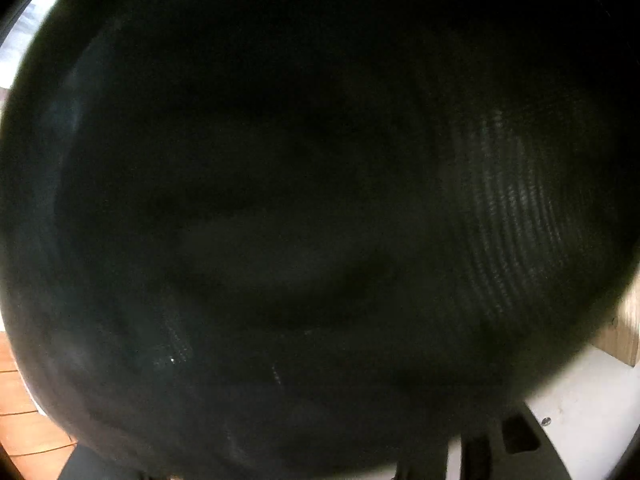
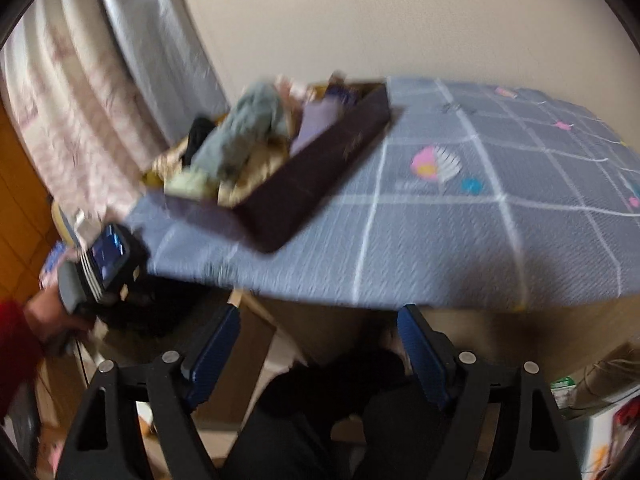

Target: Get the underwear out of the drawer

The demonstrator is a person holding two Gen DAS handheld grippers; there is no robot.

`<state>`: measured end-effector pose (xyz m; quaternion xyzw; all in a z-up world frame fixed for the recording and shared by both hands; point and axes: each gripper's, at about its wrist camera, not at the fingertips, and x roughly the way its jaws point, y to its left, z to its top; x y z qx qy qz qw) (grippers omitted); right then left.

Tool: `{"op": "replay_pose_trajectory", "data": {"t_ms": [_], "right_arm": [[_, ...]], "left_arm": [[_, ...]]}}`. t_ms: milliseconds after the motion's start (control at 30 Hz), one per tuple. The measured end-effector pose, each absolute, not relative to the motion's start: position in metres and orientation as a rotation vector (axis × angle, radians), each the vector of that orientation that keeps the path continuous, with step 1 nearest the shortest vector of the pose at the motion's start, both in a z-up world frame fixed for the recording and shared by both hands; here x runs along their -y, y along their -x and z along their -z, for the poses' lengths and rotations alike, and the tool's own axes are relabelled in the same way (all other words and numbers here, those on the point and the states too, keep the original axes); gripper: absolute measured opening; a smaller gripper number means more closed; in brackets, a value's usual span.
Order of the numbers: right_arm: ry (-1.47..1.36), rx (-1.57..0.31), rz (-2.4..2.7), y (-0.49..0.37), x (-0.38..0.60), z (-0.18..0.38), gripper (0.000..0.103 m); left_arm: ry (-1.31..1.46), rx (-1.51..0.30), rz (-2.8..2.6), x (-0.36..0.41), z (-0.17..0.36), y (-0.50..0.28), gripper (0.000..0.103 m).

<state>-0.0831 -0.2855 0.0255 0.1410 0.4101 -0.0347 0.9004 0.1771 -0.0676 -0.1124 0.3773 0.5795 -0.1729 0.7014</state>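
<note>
Dark knit cloth (image 1: 512,216) fills the left wrist view; whether the left gripper (image 2: 100,256) is closed on it cannot be told. The right gripper (image 2: 320,340), jaws apart and empty, hangs below the near edge of the bed (image 2: 460,240). The drawer (image 2: 320,168), heaped with underwear (image 2: 244,132), rests at the bed's far-left corner. Judged step: extraction; next, lift a piece clear of the drawer
</note>
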Motion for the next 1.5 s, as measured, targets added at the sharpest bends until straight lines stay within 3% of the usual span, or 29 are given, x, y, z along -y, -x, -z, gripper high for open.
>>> {"op": "replay_pose_trajectory", "data": {"t_ms": [67, 133, 500, 633, 733, 933, 1167, 1500], "right_arm": [[-0.28, -0.878, 0.021, 0.082, 0.274, -0.019, 0.083], [-0.259, -0.897, -0.027, 0.082, 0.261, -0.014, 0.083], [-0.262, -0.935, -0.051, 0.079, 0.253, 0.0, 0.083], [-0.275, -0.94, -0.05, 0.072, 0.252, 0.001, 0.083], [-0.262, -0.952, -0.066, 0.068, 0.245, 0.003, 0.083], [-0.223, -0.968, -0.09, 0.062, 0.229, 0.004, 0.083], [-0.197, -0.968, -0.111, 0.058, 0.215, 0.0, 0.083], [-0.209, -0.96, -0.108, 0.054, 0.216, -0.004, 0.083]], "left_arm": [[-0.861, -1.274, 0.371, 0.07, 0.12, -0.176, 0.029], [-0.856, -1.263, 0.377, 0.067, 0.12, -0.174, 0.027], [-0.68, -1.339, 0.512, 0.039, 0.122, -0.164, 0.024], [-0.794, -1.342, 0.509, 0.046, 0.135, -0.166, 0.03], [-0.879, -1.31, 0.487, 0.055, 0.146, -0.169, 0.044], [-0.911, -1.346, 0.472, 0.068, 0.157, -0.173, 0.048], [-0.782, -1.322, 0.5, 0.061, 0.147, -0.172, 0.024], [-0.532, -1.308, 0.609, 0.027, 0.102, -0.163, 0.021]]}}
